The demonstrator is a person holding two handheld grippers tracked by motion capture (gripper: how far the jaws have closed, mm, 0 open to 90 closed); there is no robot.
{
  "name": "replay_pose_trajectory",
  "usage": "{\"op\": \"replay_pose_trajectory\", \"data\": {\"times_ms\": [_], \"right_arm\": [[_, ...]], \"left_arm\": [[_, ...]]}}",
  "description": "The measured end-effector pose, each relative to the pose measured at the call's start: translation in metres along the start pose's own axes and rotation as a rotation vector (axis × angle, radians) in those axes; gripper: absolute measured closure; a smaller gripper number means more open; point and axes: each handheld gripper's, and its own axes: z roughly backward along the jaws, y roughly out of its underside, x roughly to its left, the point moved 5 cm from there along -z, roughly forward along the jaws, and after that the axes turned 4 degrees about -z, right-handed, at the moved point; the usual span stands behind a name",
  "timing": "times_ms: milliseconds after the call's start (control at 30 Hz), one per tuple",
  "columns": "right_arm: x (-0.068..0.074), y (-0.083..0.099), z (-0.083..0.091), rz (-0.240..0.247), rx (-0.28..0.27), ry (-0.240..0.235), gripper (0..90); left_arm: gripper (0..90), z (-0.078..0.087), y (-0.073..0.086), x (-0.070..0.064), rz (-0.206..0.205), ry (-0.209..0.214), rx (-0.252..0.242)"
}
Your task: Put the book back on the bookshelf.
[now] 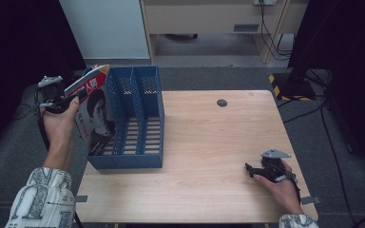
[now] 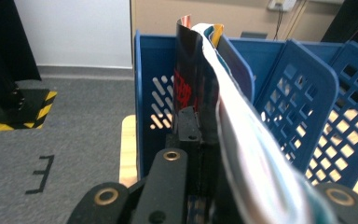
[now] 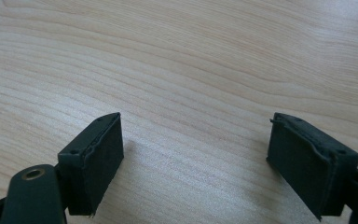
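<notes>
While left gripper (image 1: pixel 76 97) stays out of it otherwise, jaws clamp top edge of magazine (image 1: pixel 95 114); mag stands tilted in leftmost slot of blue file rack (image 1: pixel 138 118), lower end inside, top leaning out over rack's left wall. Judged: insertion mostly done; left = seat upright, let go. Right gripper (image 1: pixel 254 171) idle on wooden table (image 1: pixel 209 142), well apart, jaws spread wide, holding nothing.

Materials, surfaces
Glossy paper magazine (image 1: pixel 95 111); perforated blue plastic file rack (image 1: pixel 138 118); smooth pale wood-grain table (image 1: pixel 209 142); matt black jaw pads (image 3: pixel 98 163).
</notes>
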Motion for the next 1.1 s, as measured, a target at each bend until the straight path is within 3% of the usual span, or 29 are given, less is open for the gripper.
{"op": "replay_pose_trajectory", "data": {"times_ms": [400, 667, 1100], "right_arm": [[0.0, 0.0, 0.0, 0.0, 0.0, 0.0, 18.4], [0.0, 0.0, 0.0, 0.0, 0.0, 0.0, 18.4], [0.0, 0.0001, 0.0001, 0.0, 0.0, 0.0, 18.4]], "left_arm": [[86.0, -0.0034, 0.0039, 0.0007, 0.005, -0.004, 0.053], [85.8, -0.0035, 0.006, -0.0033, -0.031, -0.005, 0.089], [85.4, -0.0025, 0.0094, -0.0043, -0.033, 0.008, 0.131]]}}
